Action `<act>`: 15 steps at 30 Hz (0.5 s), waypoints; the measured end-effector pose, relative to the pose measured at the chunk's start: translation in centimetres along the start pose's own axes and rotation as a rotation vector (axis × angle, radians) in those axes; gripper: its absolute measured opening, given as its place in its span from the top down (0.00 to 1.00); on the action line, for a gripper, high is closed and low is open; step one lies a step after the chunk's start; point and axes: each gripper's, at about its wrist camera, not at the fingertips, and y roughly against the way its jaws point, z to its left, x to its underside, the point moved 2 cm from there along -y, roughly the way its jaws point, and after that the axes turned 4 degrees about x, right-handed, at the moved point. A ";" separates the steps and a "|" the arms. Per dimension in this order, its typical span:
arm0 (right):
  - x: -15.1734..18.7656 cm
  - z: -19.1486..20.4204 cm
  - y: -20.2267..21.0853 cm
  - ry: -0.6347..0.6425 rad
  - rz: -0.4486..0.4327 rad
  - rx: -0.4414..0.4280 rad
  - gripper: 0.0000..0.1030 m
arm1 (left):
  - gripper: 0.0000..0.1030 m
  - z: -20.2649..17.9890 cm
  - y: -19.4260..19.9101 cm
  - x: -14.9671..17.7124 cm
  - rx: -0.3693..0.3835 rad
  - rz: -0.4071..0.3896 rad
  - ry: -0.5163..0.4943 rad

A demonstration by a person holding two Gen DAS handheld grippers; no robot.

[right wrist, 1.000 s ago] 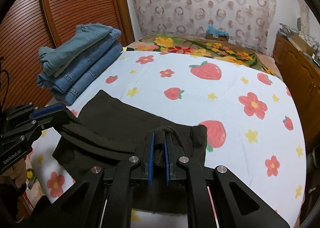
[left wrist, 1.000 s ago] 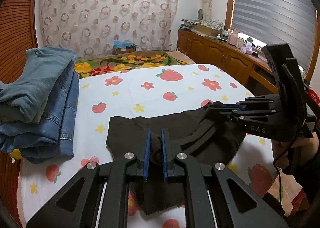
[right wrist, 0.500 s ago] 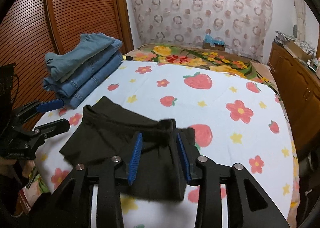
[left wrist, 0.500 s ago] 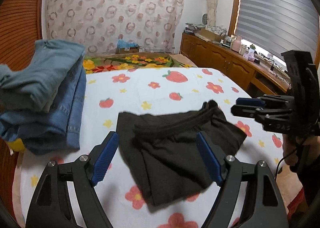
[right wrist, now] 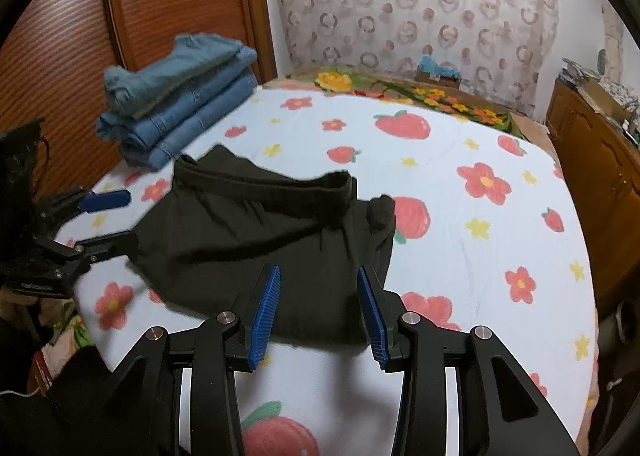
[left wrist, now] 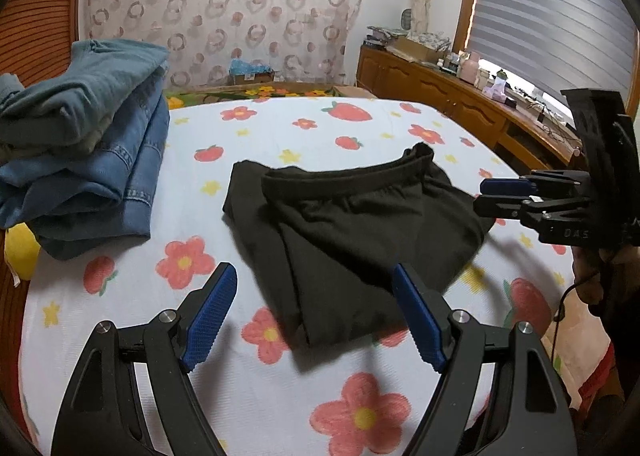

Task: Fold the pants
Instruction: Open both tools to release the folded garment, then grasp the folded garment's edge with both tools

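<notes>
black pants [left wrist: 352, 232] folded, lying near on bed [left wrist: 304, 128] | left gripper [left wrist: 316, 316] released, empty | right gripper [right wrist: 318, 306] released, empty | only tidying or stacking with jeans pile [left wrist: 80, 144] likely left

The bed [left wrist: 360, 128] is covered with a white sheet printed with strawberries and flowers. Black pants [left wrist: 352, 224], folded into a rumpled bundle, lie near its middle in the left wrist view. A stack of folded blue jeans [left wrist: 80, 160] rests at about nine to ten o'clock from them, well apart.
</notes>
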 end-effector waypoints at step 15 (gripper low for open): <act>2.2 -1.6 -1.2 -0.067 0.045 -0.030 0.83 | 0.61 0.3 -0.7 2.1 -0.002 0.056 0.004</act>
